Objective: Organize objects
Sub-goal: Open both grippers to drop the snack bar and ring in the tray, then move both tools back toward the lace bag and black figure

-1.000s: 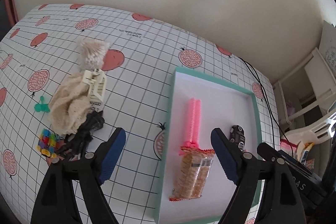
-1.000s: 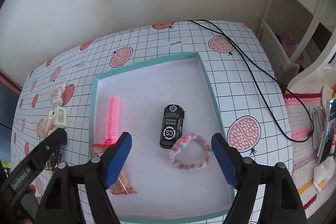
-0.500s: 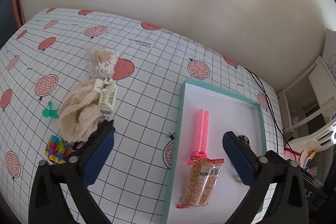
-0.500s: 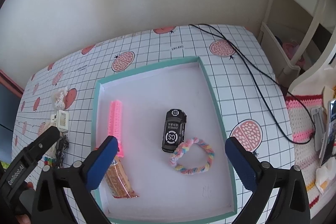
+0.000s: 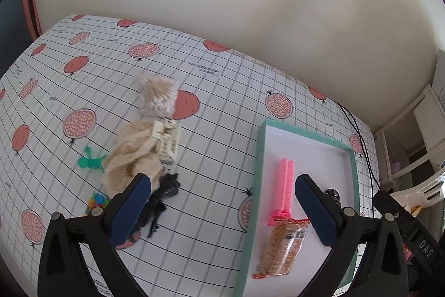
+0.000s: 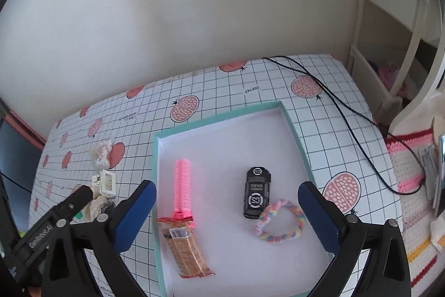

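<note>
Black toy car (image 6: 257, 192) in the tray shows a round "CS" badge on its roof and a line reading "EXPRESS" above it. The left gripper's arm (image 6: 41, 237) carries white lettering, "GenRobot.AI". Small print on the tablecloth (image 6: 250, 89) is too tiny to read.
</note>
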`<state>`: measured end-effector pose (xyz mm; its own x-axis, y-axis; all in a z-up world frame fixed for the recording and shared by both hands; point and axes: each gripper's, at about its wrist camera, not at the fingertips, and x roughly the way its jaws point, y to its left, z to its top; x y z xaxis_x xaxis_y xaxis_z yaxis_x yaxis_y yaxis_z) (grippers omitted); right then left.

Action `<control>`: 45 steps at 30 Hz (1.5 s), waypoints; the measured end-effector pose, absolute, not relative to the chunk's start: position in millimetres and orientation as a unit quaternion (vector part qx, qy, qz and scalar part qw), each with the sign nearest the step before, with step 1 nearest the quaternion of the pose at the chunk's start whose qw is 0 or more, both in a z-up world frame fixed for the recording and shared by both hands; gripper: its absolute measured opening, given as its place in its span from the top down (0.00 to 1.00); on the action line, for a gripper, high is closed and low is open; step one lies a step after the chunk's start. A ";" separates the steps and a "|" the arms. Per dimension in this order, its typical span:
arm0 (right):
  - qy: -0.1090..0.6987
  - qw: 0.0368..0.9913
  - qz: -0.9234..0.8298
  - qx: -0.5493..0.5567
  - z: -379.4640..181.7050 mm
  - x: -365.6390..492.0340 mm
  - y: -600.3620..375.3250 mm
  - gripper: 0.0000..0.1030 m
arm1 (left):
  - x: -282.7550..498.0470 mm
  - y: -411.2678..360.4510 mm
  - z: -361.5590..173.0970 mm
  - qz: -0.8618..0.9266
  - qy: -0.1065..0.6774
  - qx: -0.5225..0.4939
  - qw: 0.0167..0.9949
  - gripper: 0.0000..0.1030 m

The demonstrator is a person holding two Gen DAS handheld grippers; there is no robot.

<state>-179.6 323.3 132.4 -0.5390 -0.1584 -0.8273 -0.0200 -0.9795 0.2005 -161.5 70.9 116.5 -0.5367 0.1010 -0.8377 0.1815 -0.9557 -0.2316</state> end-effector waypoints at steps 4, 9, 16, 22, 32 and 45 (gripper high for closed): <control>-0.088 0.062 -0.869 0.483 135.3 -184.7 294.9 0.00 | -162.1 47.6 124.8 -0.864 0.162 0.476 0.031 0.00; -0.079 0.094 -0.864 0.488 134.3 -187.3 254.0 0.00 | -161.4 9.0 134.6 -0.861 0.190 0.470 0.048 0.00; -0.075 0.133 -0.852 0.501 114.3 -182.6 200.8 0.00 | -155.6 -48.2 141.3 -0.854 0.233 0.458 0.080 0.00; -0.050 0.160 -0.843 0.511 100.0 -181.7 163.3 0.00 | -152.1 -82.1 142.1 -0.852 0.233 0.456 0.108 0.00; -0.021 0.178 -0.819 0.545 73.6 -181.9 127.0 0.00 | -149.6 -99.8 134.8 -0.844 0.229 0.467 0.127 0.00; 0.015 0.181 -0.787 0.590 32.2 -177.1 105.2 0.00 | -148.6 -102.9 87.6 -0.809 0.221 0.523 0.153 0.00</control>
<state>-177.1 105.2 32.2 -0.2386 -0.2670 -0.9337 0.3013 -0.9344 0.1902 -148.6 -102.9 87.6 -0.4054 -0.0160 -0.9140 0.4785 -0.8556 -0.1973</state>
